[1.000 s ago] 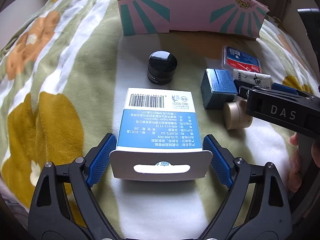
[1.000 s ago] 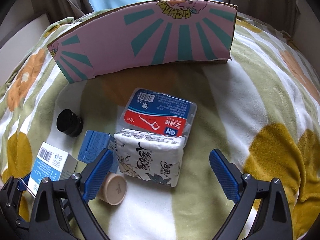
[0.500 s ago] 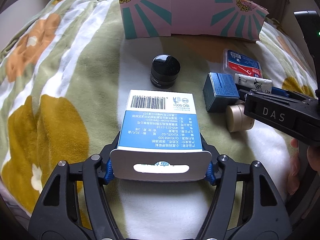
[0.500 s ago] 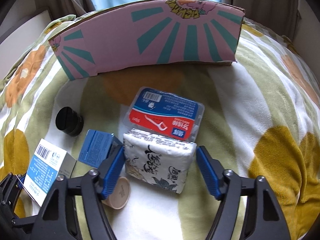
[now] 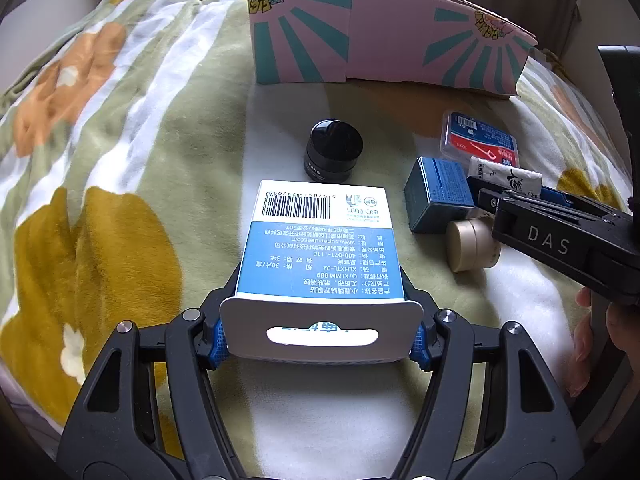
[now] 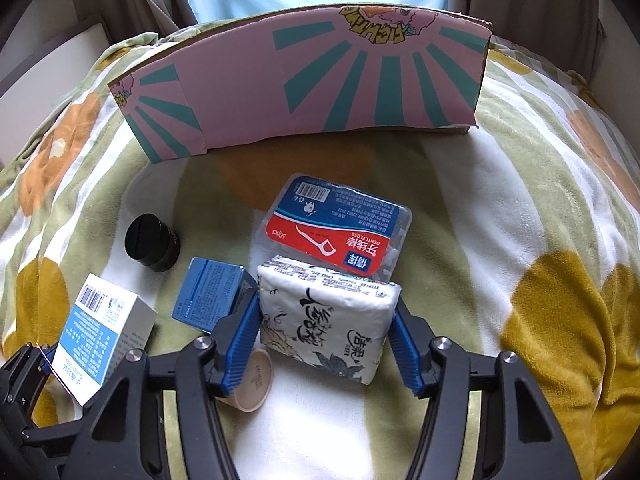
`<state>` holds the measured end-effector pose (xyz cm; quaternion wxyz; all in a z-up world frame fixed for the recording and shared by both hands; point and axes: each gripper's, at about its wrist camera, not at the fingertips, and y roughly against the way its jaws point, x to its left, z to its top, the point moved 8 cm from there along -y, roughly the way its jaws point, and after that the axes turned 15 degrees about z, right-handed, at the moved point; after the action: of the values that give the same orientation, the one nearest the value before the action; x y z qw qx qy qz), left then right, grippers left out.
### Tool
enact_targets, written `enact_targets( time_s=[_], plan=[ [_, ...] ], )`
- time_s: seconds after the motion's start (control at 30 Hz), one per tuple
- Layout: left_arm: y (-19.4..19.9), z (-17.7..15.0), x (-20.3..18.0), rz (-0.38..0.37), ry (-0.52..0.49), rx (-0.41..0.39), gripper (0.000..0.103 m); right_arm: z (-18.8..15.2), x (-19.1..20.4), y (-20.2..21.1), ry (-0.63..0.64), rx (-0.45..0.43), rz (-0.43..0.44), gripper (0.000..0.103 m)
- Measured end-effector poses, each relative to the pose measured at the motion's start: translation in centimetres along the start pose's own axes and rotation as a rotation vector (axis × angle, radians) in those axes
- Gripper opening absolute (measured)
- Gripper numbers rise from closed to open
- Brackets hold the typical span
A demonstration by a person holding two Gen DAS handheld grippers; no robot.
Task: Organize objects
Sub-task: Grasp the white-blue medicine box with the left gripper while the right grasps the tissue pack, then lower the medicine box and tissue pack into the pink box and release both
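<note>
My left gripper (image 5: 318, 342) is shut on the near end of a white-and-blue carton (image 5: 320, 248) that lies on the blanket, barcode end pointing away. Both blue pads press on the carton's sides. In the right wrist view the same carton (image 6: 100, 332) shows at the lower left. My right gripper (image 6: 325, 320) has its jaws closing on a soft white tissue pack (image 6: 340, 344) with black brush lettering. Its pads touch both sides of the pack, which leans on a red-and-blue dental floss box (image 6: 340, 224).
A black jar (image 5: 334, 156), a small blue box (image 5: 438, 194) and a beige round jar (image 5: 470, 248) lie between the two grippers. A pink-and-teal cardboard wall (image 6: 320, 88) stands at the back. A flowered blanket (image 5: 120, 200) covers the surface. A hand (image 5: 592, 320) holds the right tool.
Both grippers stood open around their objects a second ago. The left has closed onto the carton. The right has narrowed until its pads meet the tissue pack. Neither hand has shifted.
</note>
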<state>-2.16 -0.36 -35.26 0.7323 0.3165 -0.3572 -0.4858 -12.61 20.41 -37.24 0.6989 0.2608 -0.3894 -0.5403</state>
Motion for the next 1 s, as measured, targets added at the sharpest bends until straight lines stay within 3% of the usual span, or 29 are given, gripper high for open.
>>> enact_targets(
  time_s=[0.47, 0.87, 1.0],
  plan=[
    [3.1, 2.7, 1.2, -0.016, 0.03, -0.064, 0.064, 1.7, 0.3, 3.1, -0.011, -0.056, 0.026, 0.056],
    [8.6, 10.9, 2.0, -0.056, 0.017, -0.177, 0.064, 7.3, 0.5, 9.2, 0.011, -0.129, 0.104, 0.056],
    [10.2, 14.4, 2.2, -0.102, 0.017, -0.19, 0.064, 9.3, 1.0, 10.8, 0.045, -0.15, 0.111, 0.056]
  ],
)
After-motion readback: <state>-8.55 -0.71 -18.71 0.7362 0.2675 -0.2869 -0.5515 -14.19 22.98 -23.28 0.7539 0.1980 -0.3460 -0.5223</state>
